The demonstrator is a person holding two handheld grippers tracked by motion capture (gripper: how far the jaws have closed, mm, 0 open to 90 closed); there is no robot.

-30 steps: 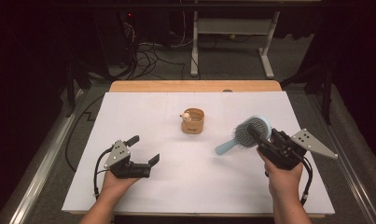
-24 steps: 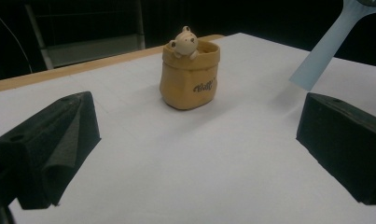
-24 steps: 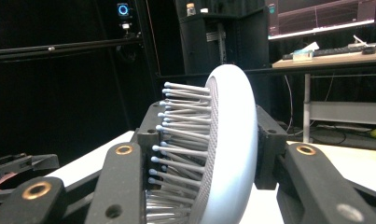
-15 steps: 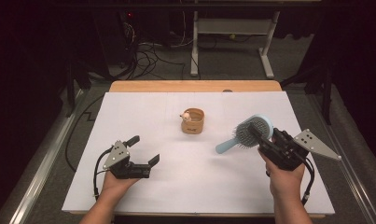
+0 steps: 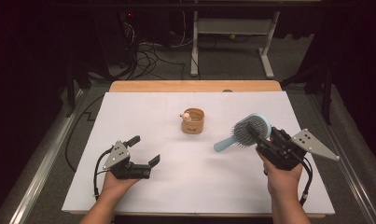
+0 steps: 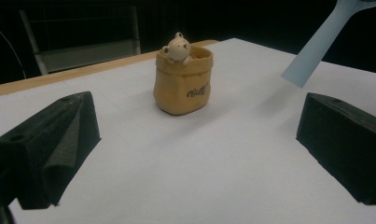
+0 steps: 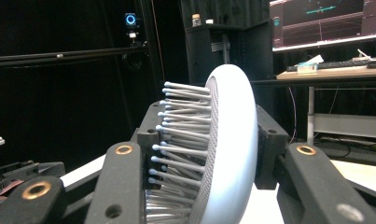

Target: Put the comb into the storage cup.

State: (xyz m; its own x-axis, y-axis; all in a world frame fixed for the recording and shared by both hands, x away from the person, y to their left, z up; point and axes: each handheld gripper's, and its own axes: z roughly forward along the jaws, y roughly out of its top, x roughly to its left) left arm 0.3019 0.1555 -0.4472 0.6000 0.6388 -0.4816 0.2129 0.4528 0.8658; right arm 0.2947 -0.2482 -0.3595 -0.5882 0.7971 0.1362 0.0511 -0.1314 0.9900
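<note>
At right, above the white bench (image 5: 195,186), the right hand-held gripper (image 5: 265,136) is clamped on a pale blue hairbrush's (image 5: 249,130) head (bristles against one jaw). Left hand-held gripper (image 5: 145,150) rests with jaws apart, facing a small tan bear pot (image 5: 192,121).

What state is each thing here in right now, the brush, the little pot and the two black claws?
Light blue plastic hairbrush: held off the table by its round head, handle pointing toward the table's middle.
Small tan bag-shaped pot with a bear figure: upright on the white table, untouched.
Right gripper: shut on the hairbrush head.
Left gripper: open, holding nothing, low over the table.
</note>
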